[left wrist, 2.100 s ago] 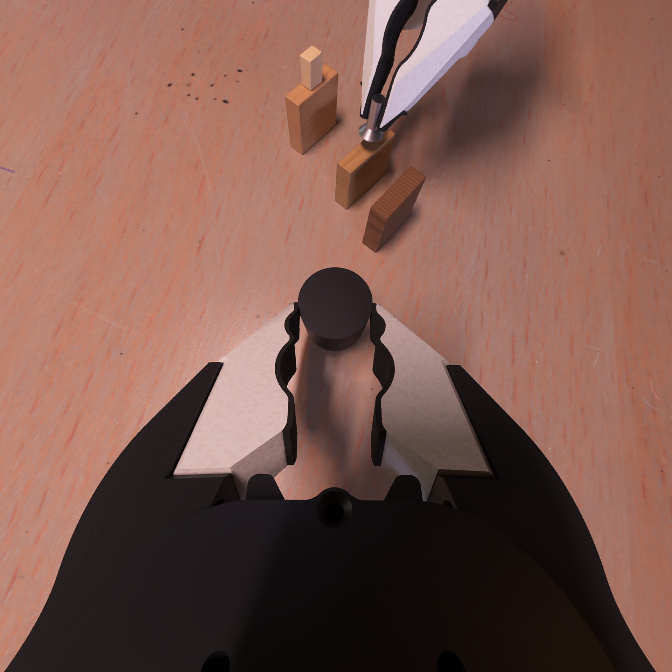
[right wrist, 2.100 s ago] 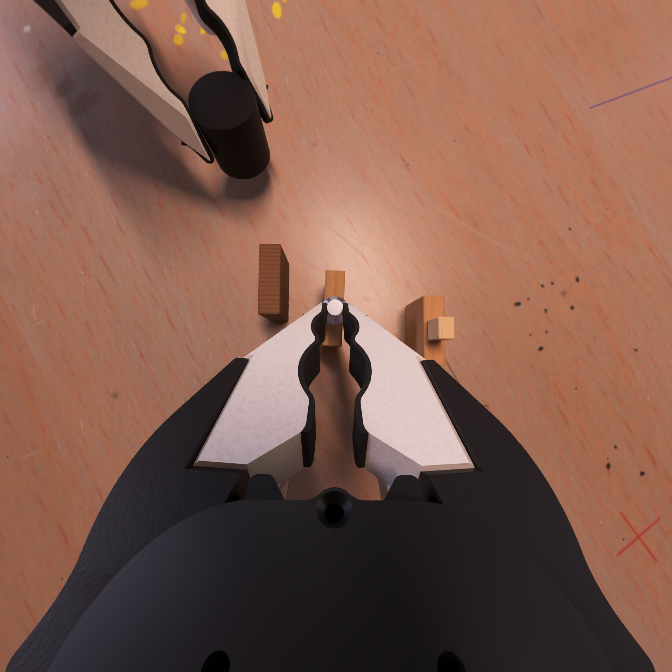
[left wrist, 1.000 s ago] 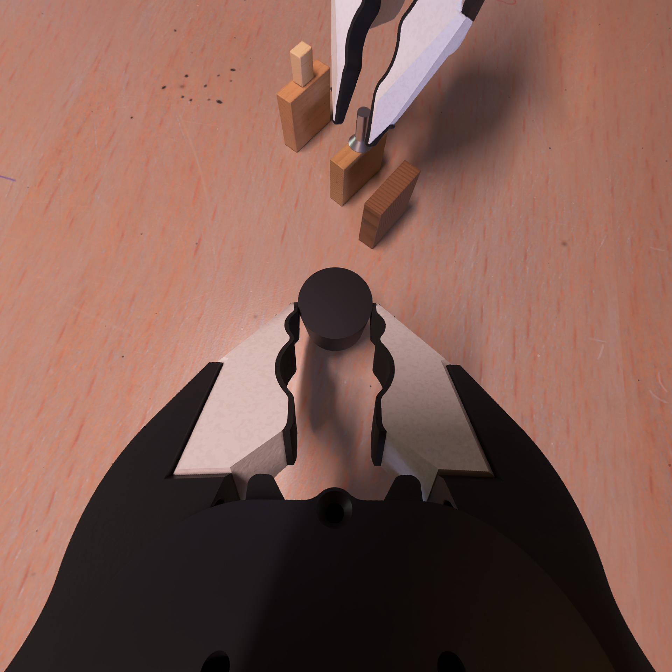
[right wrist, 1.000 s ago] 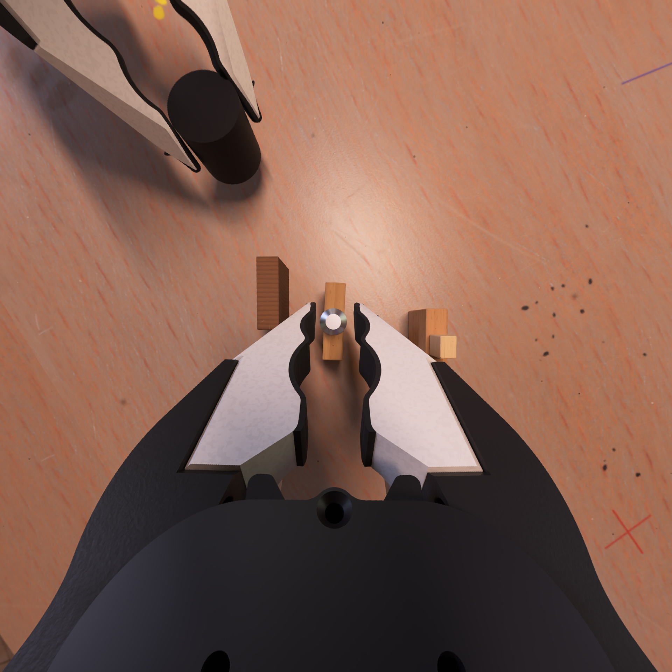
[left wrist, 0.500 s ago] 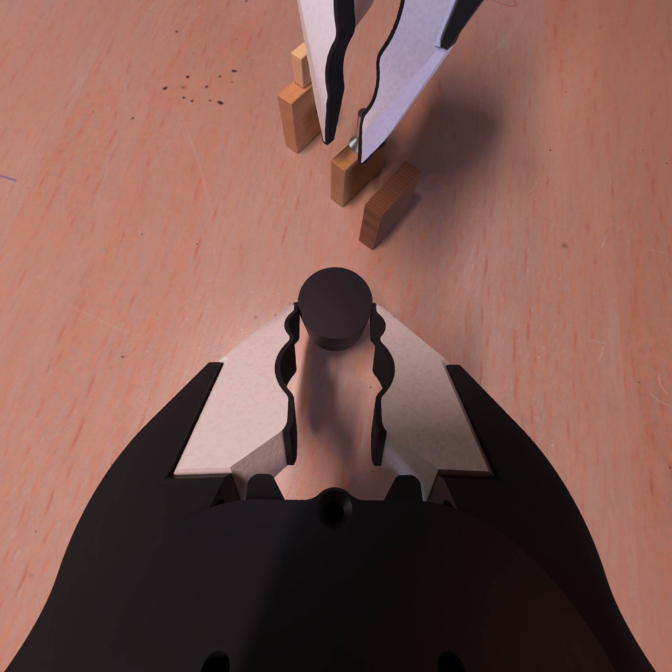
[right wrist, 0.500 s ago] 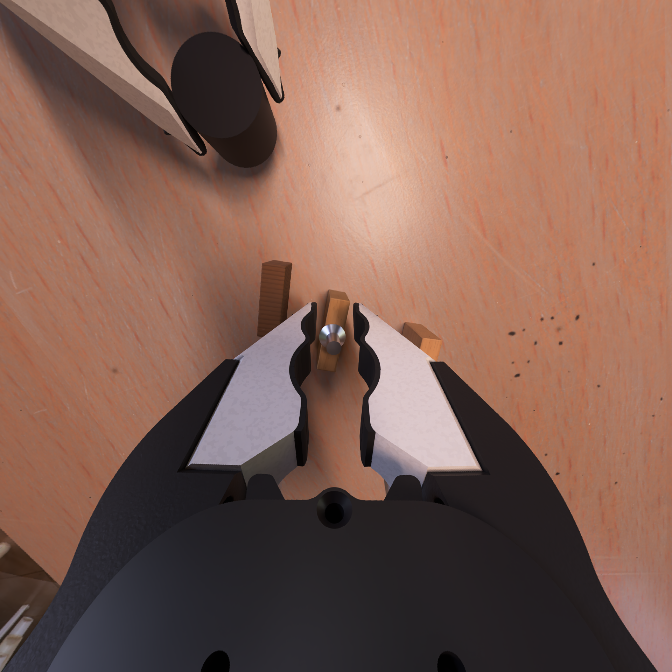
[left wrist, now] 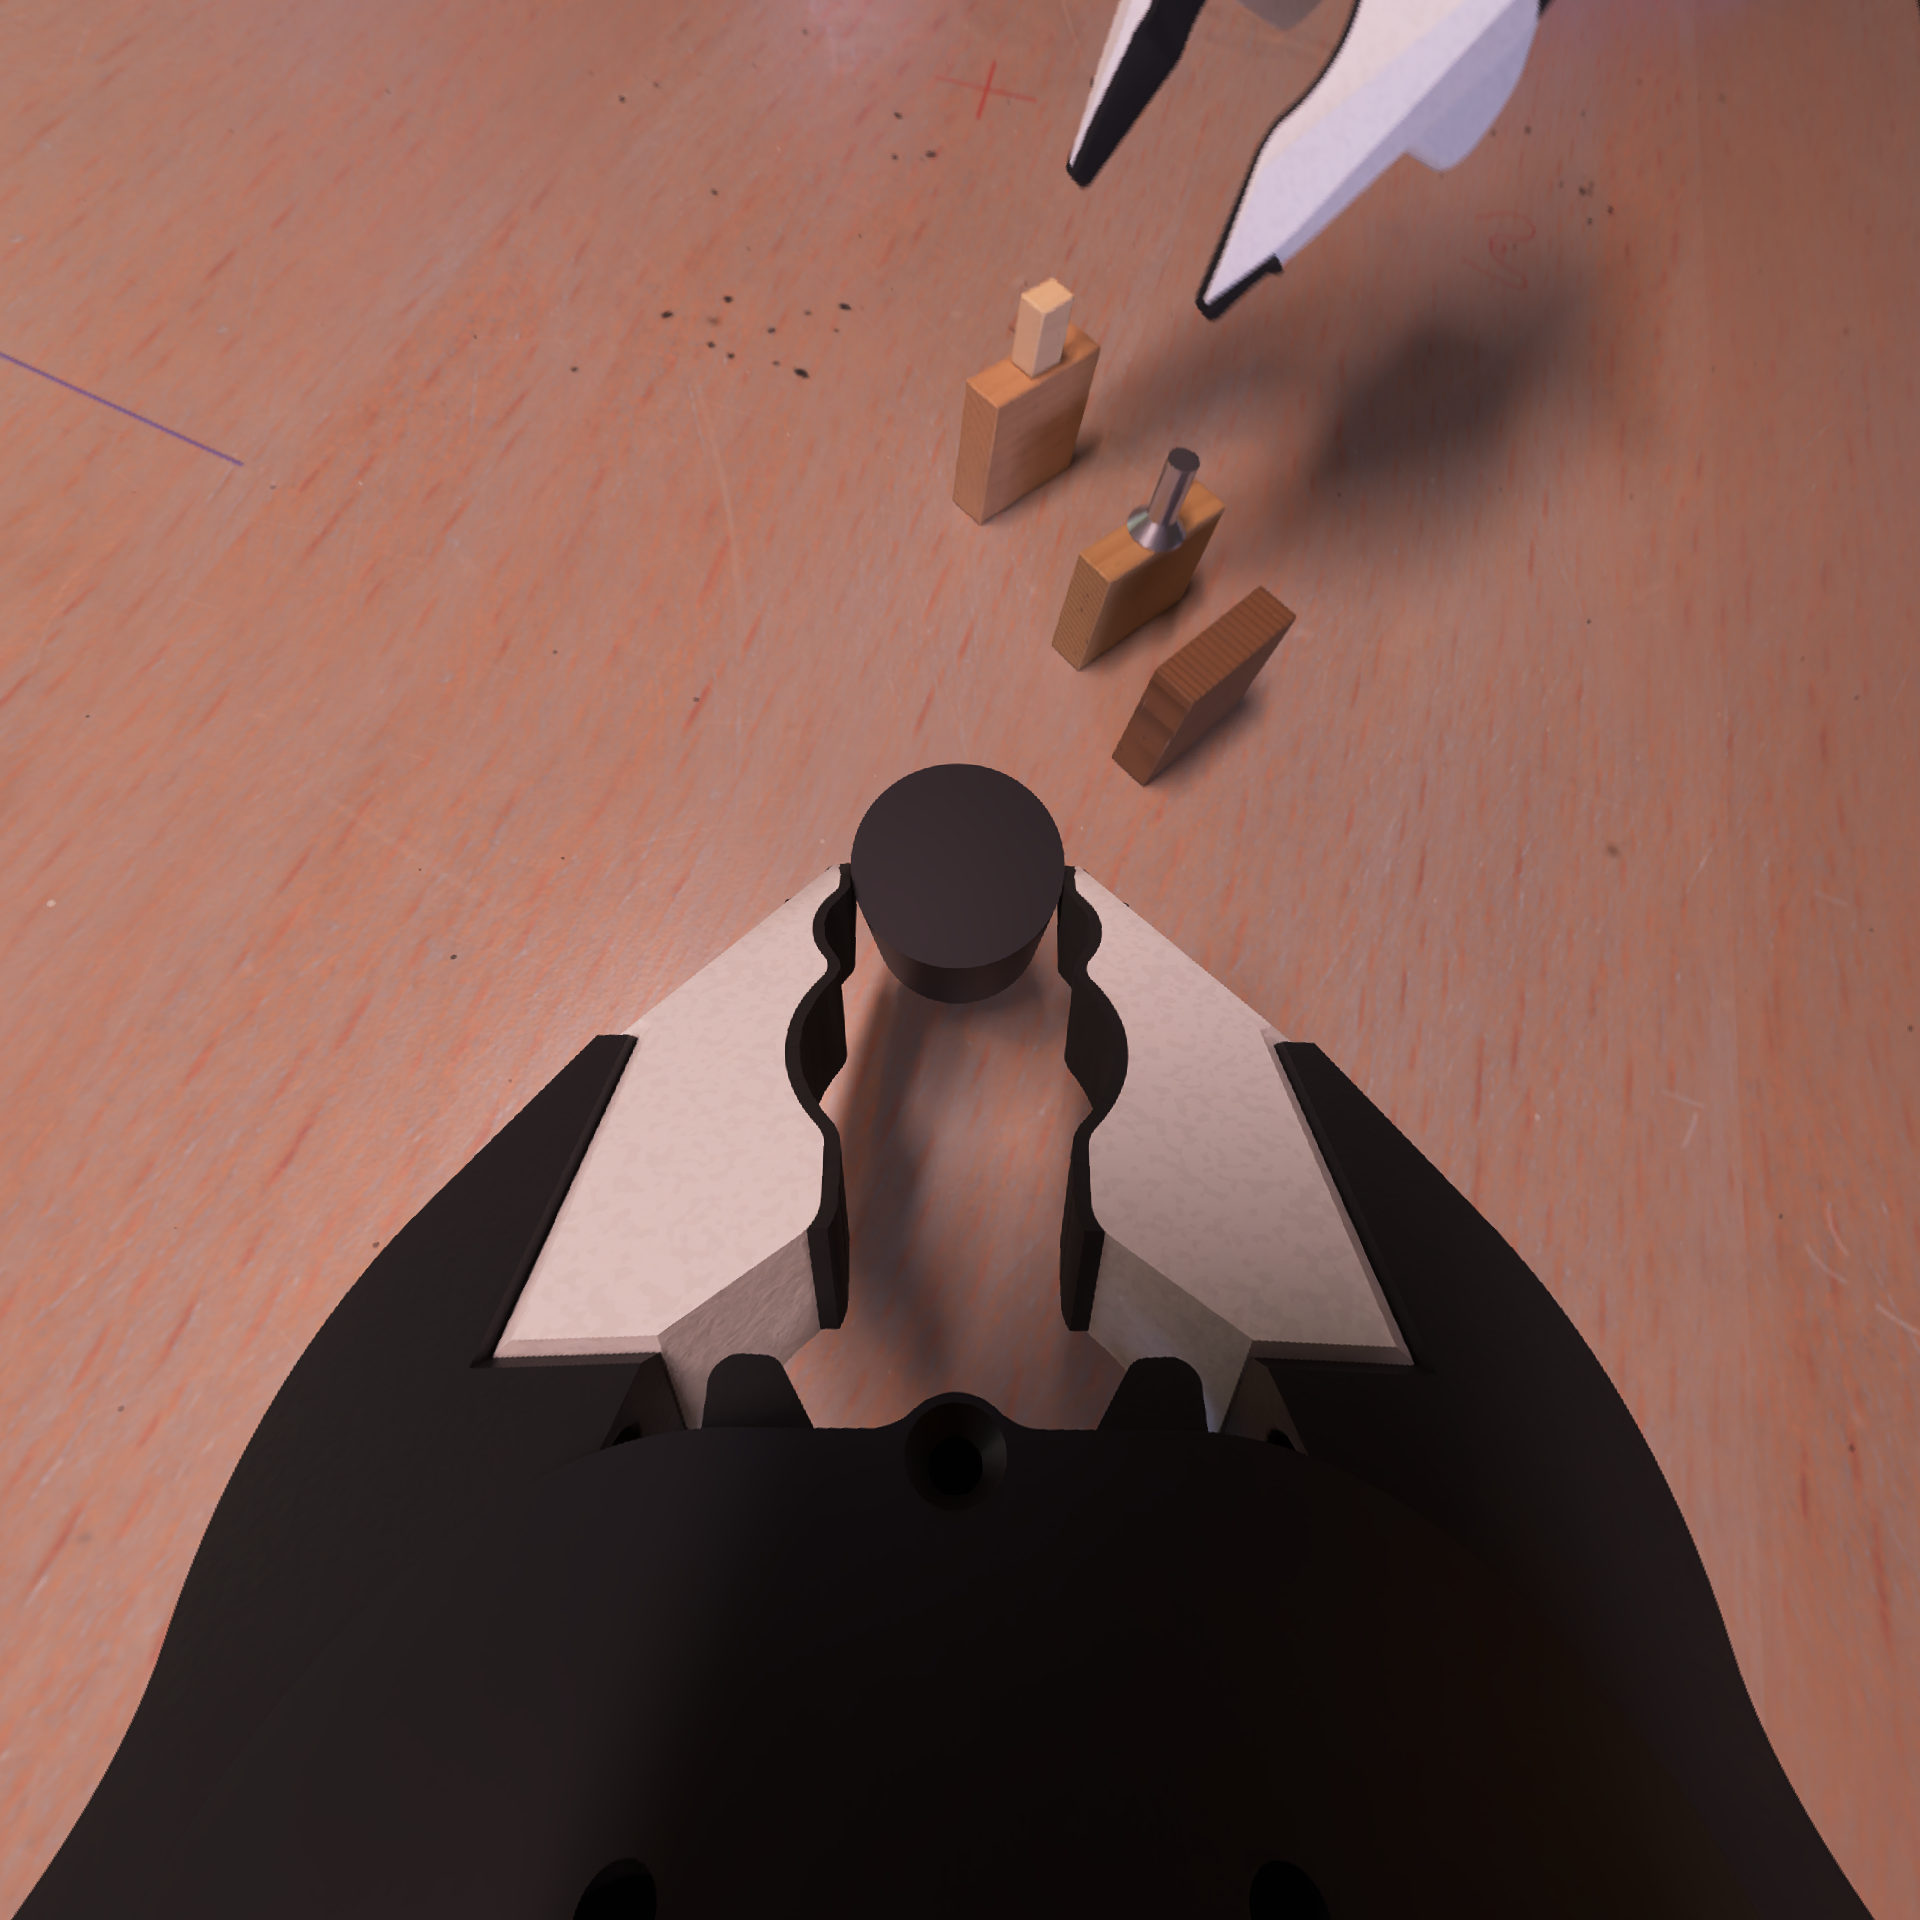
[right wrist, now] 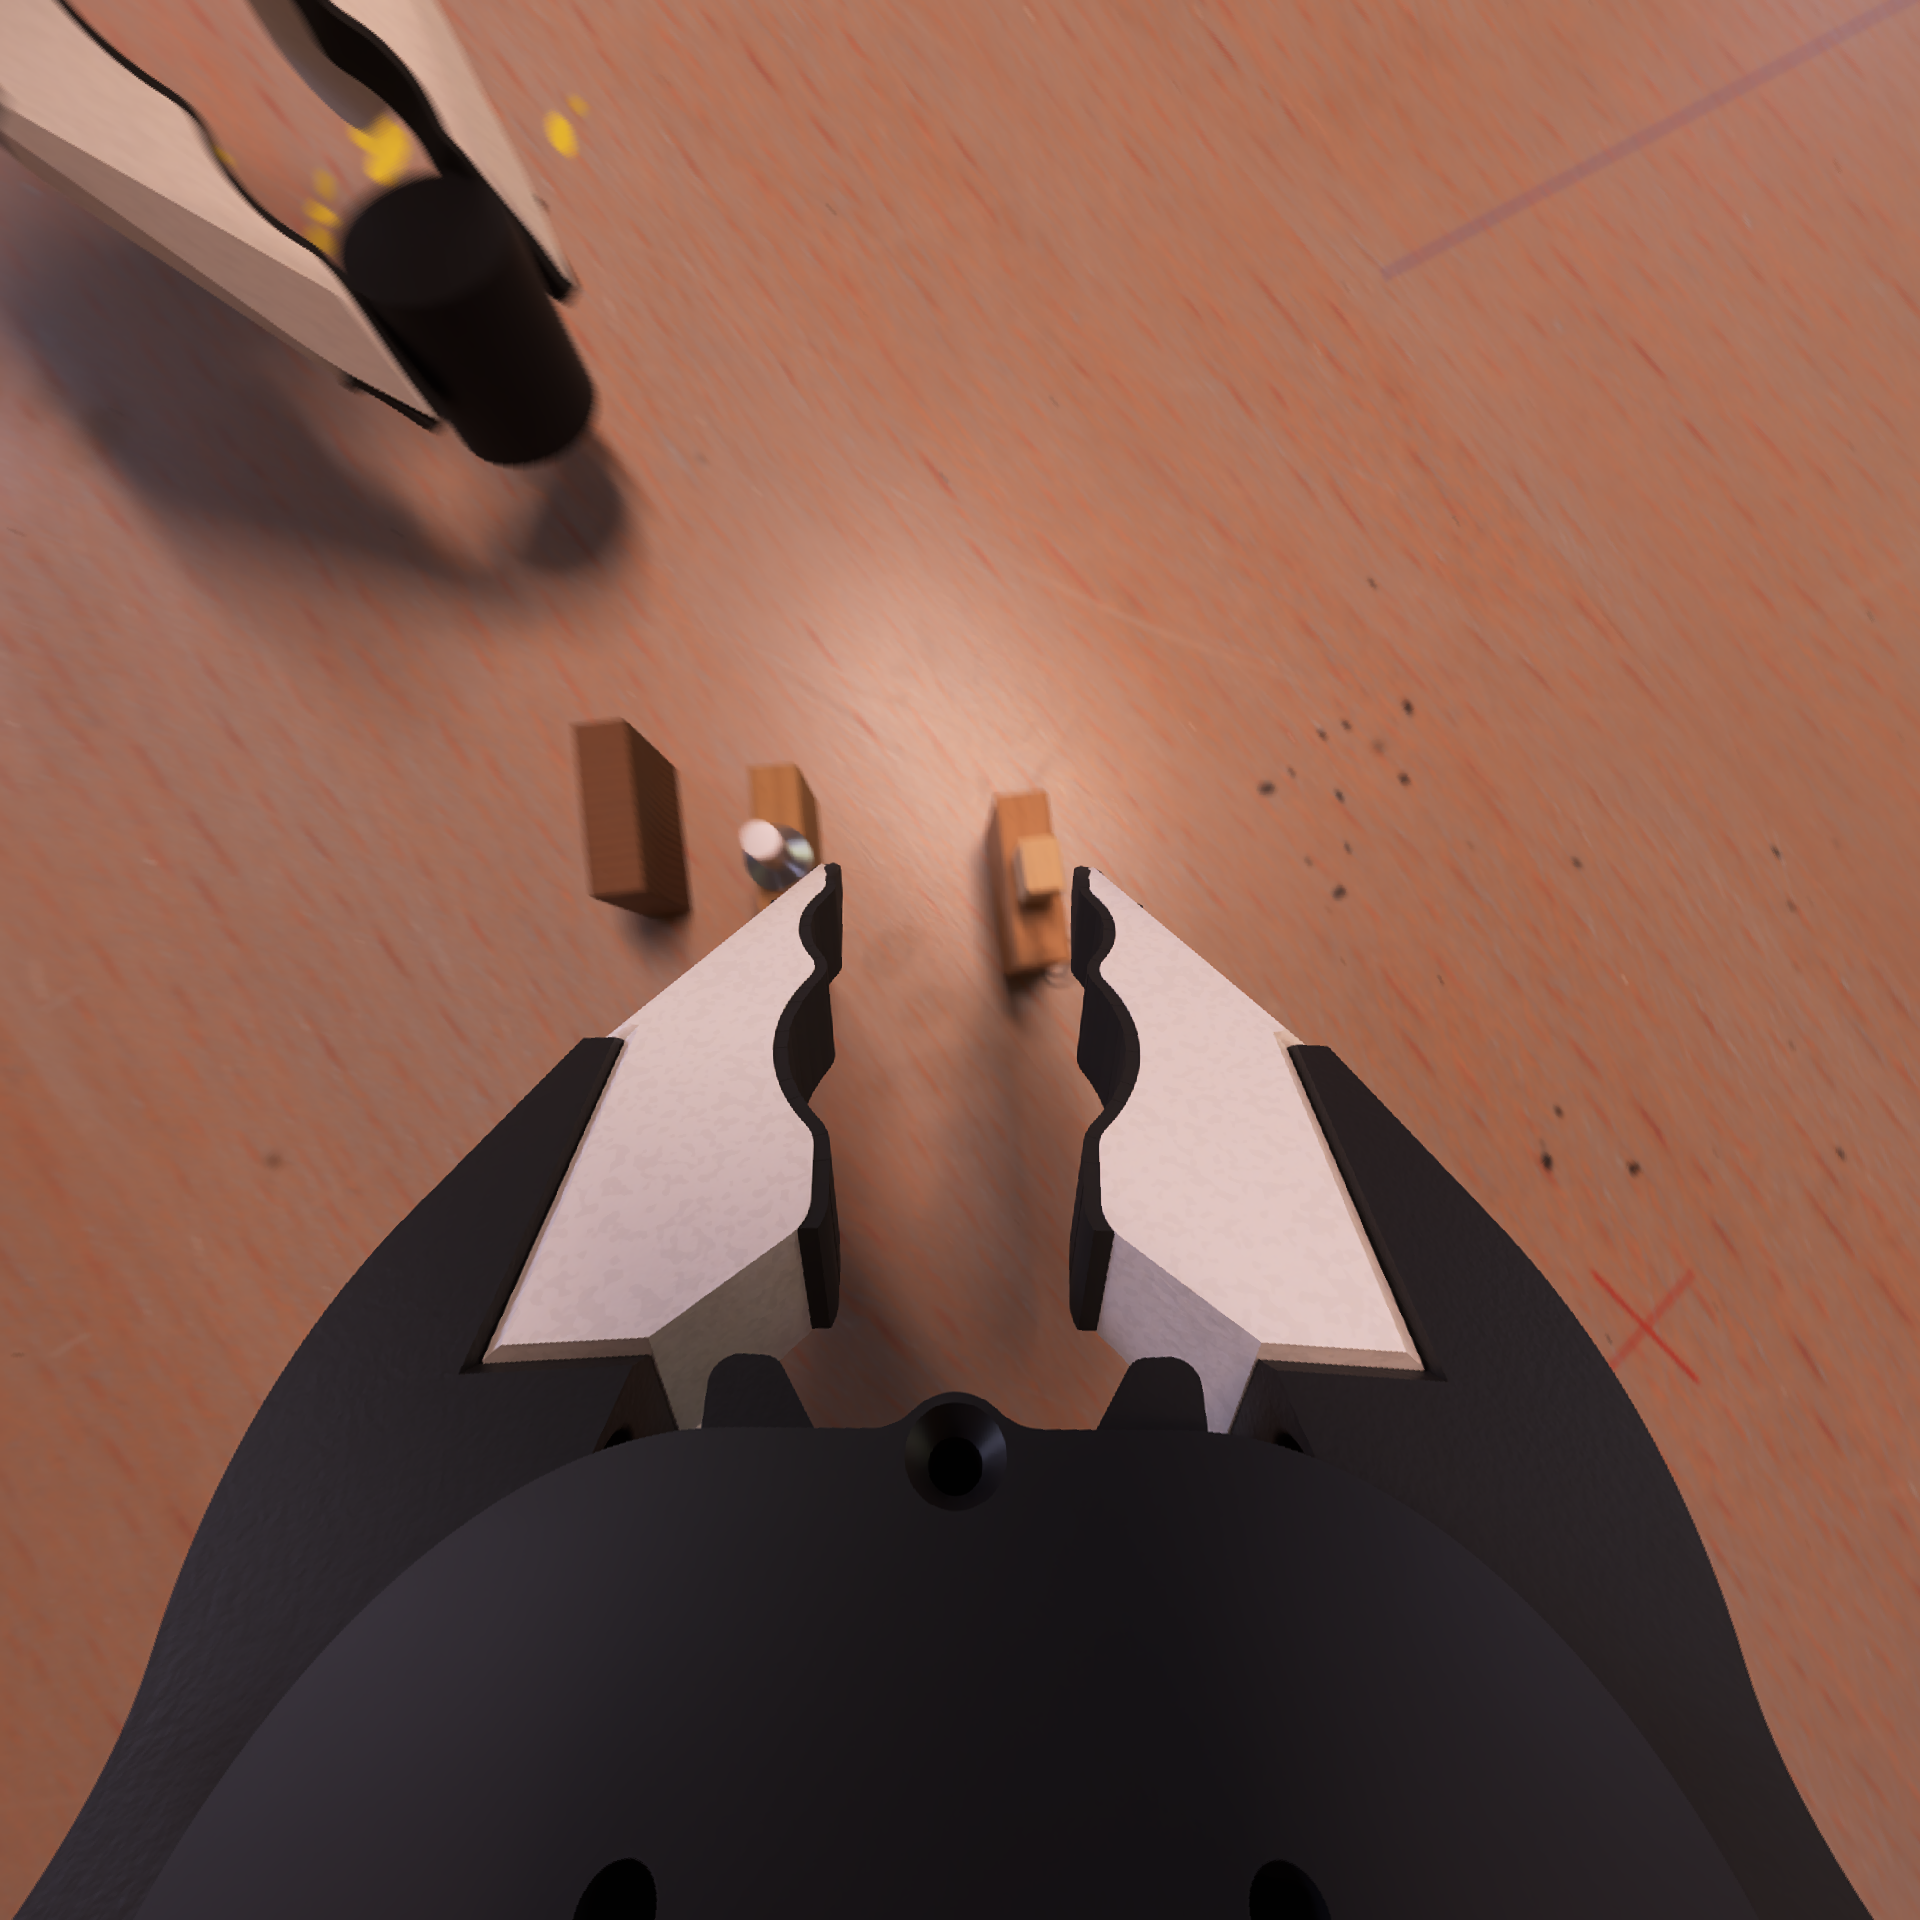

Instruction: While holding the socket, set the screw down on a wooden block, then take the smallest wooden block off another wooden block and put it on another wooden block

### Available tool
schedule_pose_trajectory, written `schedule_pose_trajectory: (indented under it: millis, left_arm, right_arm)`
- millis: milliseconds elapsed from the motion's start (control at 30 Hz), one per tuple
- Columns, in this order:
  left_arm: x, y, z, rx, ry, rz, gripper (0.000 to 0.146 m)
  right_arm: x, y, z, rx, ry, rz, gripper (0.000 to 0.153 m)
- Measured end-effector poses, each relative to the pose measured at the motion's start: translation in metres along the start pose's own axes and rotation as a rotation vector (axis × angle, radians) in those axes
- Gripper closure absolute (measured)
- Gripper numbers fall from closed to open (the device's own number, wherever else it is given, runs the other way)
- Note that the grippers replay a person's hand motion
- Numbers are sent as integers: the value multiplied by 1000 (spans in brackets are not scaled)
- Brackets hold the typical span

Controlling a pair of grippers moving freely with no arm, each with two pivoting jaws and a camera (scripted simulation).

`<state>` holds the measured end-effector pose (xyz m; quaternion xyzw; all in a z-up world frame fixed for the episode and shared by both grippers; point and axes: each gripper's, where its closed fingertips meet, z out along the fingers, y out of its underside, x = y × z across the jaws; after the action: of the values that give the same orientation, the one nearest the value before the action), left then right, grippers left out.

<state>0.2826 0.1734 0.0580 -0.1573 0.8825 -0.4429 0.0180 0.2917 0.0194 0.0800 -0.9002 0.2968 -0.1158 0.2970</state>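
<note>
Presently the empty, wide-set right hand-held gripper [right wrist: 954, 883] hovers above the smallest wooden block [right wrist: 1037, 868], which sits atop a taller block [right wrist: 1023, 940] just right of centre, while the left hand-held gripper [left wrist: 956, 883] clamps the socket [left wrist: 956, 878].

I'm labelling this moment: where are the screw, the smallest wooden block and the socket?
screw [left wrist: 1169, 499]: left wrist view, on its shaft.
smallest wooden block [left wrist: 1042, 327]: left wrist view, on its front face.
socket [left wrist: 958, 883]: left wrist view, on its round end face.
</note>
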Motion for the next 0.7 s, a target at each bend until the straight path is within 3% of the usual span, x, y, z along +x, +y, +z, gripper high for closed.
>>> schedule_pose_trajectory:
  millis: [167,333,367,467,600,700]
  left_arm:
    - [6,8,-1,-50,36,54,107]
    - [7,17,1,-105,30,104,107]
    - [7,18,2,-111,22,113,107]
    - [7,19,3,-111,10,140,107]
    - [10,19,4,-112,16,173,107]
    - [10,19,4,-115,9,197,107]
  right_arm:
    - [20,18,8,-8,32,-48,109]
    - [18,14,26,-11,-74,-113,110]
    - [17,15,30,-25,-93,-118,113]
    - [16,15,32,-42,-125,-76,145]
    - [2,11,22,-17,-113,-81,144]
    - [-31,2,11,39,-146,-82,144]
